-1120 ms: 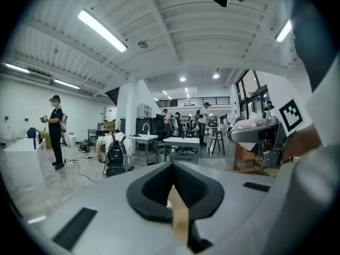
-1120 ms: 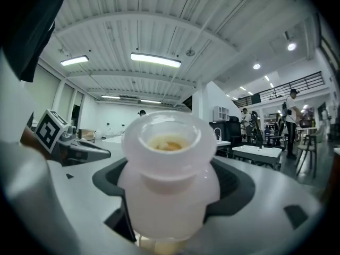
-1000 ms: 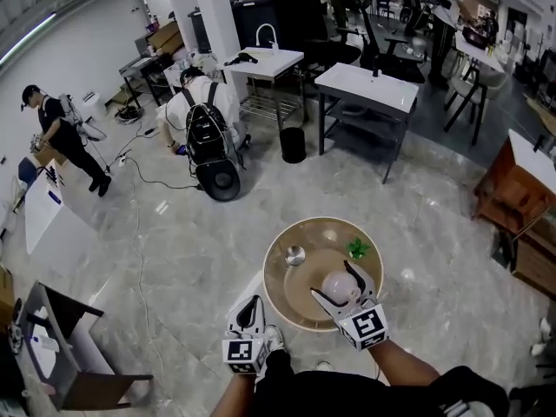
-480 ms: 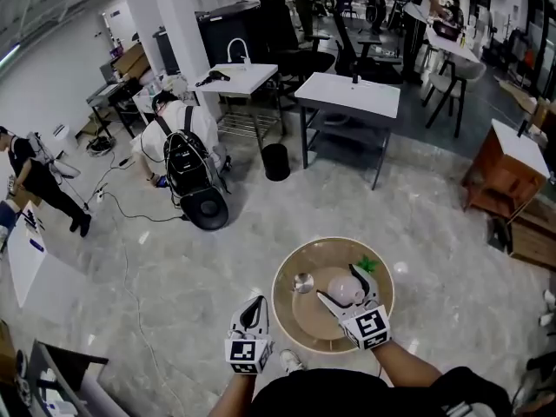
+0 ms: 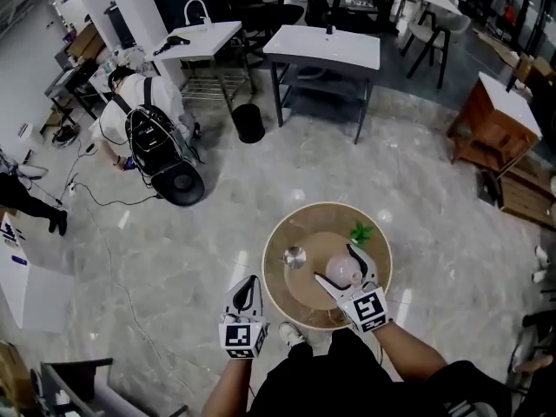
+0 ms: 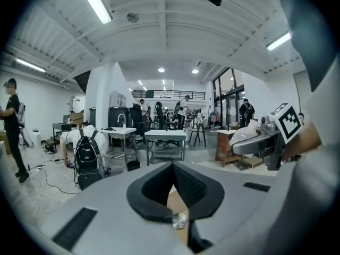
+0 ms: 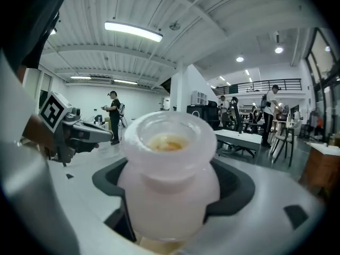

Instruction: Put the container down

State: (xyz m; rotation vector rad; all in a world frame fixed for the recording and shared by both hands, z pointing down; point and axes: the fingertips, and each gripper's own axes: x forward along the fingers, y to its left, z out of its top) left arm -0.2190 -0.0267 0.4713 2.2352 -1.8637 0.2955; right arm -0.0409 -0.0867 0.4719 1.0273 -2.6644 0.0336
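A frosted pinkish-white container (image 5: pixel 340 271) with an open mouth sits between the jaws of my right gripper (image 5: pixel 343 274), over the round wooden table (image 5: pixel 300 224). In the right gripper view the container (image 7: pixel 169 195) fills the middle, with the right gripper (image 7: pixel 172 182) shut on its body and something yellowish inside. Whether its base touches the table is hidden. My left gripper (image 5: pixel 248 287) hangs just off the table's near-left rim. Seen in its own view, the left gripper (image 6: pixel 171 166) is shut with nothing held.
A small shiny metal piece (image 5: pixel 294 254) and a green plant-like item (image 5: pixel 360 231) lie on the table. Beyond it are grey floor tiles, white desks (image 5: pixel 323 47), a wooden cabinet (image 5: pixel 492 122), and a crouching person with a backpack (image 5: pixel 148 124) at the far left.
The head view has swung, so the room slides leftward and down. The right gripper still holds the container over the table. The left gripper stays near the table's rim.
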